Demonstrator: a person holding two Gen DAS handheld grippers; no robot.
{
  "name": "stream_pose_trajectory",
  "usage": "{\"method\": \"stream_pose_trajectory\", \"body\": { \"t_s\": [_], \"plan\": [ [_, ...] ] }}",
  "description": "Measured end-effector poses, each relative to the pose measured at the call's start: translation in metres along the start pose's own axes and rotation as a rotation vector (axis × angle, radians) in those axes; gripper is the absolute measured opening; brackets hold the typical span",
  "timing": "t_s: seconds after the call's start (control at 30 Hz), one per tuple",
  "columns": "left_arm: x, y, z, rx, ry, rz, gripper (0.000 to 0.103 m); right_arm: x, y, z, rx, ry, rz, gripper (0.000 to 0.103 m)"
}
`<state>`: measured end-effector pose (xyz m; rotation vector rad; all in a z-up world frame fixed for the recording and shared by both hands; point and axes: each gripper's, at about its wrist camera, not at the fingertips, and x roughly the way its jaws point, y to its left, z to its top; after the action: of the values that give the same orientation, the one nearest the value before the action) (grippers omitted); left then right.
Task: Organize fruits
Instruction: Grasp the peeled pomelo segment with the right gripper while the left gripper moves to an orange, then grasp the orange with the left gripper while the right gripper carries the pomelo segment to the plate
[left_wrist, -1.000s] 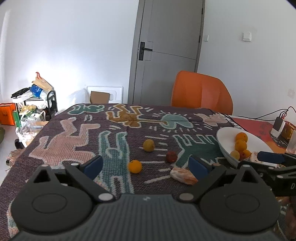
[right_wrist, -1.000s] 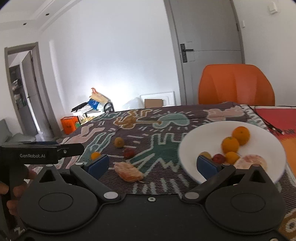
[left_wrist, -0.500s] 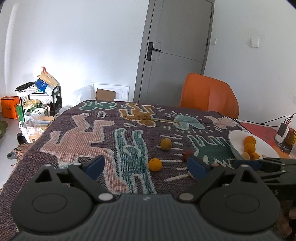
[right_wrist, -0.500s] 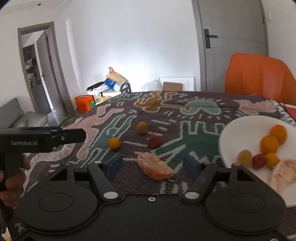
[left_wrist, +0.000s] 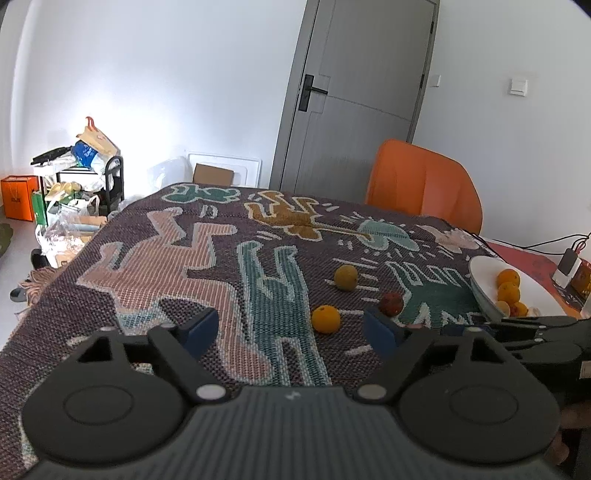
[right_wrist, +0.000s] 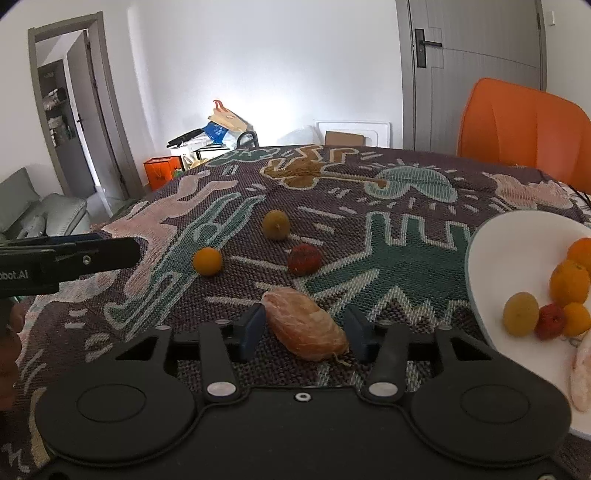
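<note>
A peeled pomelo segment (right_wrist: 306, 324) lies on the patterned cloth between the blue pads of my right gripper (right_wrist: 303, 332); the jaws stand on either side of it with small gaps. Beyond it lie an orange (right_wrist: 207, 261), a yellowish fruit (right_wrist: 276, 225) and a red fruit (right_wrist: 304, 259). The white plate (right_wrist: 491, 236) at the right holds several fruits and another peeled segment (right_wrist: 580, 376). My left gripper (left_wrist: 291, 330) is open and empty above the cloth, short of the orange (left_wrist: 325, 319), red fruit (left_wrist: 392, 303) and yellowish fruit (left_wrist: 345, 277). The plate (left_wrist: 480, 269) sits at its right.
An orange chair (left_wrist: 421, 184) stands behind the table by the grey door (left_wrist: 354, 92). A charger and cables (left_wrist: 565, 258) lie at the far right edge. A cluttered rack with bags (left_wrist: 77, 166) stands on the floor at the left.
My right gripper has moved left from the plate to the peeled segment and its jaws have narrowed around it. My left gripper has swung left and back a little.
</note>
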<state>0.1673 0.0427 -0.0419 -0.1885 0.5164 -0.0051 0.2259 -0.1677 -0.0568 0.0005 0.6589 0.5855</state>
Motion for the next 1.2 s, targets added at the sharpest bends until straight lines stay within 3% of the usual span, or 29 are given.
{"method": "stream_pose_trajectory", "body": {
  "t_s": [0.53, 0.73, 1.03, 1.2],
  "plan": [
    [0.019, -0.002, 0.001, 0.002, 0.020, -0.024, 0.072, 0.010, 0.001, 0.003, -0.010, 0.008, -0.044, 0.042],
    [0.029, -0.007, 0.000, -0.002, 0.038, -0.038, 0.060, 0.008, -0.002, 0.004, -0.008, 0.000, -0.052, 0.031],
    [0.046, -0.023, 0.002, 0.024, 0.053, -0.038, 0.046, -0.014, -0.006, 0.009, 0.013, -0.058, -0.038, 0.029],
    [0.058, -0.027, 0.000, 0.030, 0.082, -0.027, 0.032, -0.023, -0.011, 0.011, 0.024, -0.078, -0.037, 0.029]
  ]
}}
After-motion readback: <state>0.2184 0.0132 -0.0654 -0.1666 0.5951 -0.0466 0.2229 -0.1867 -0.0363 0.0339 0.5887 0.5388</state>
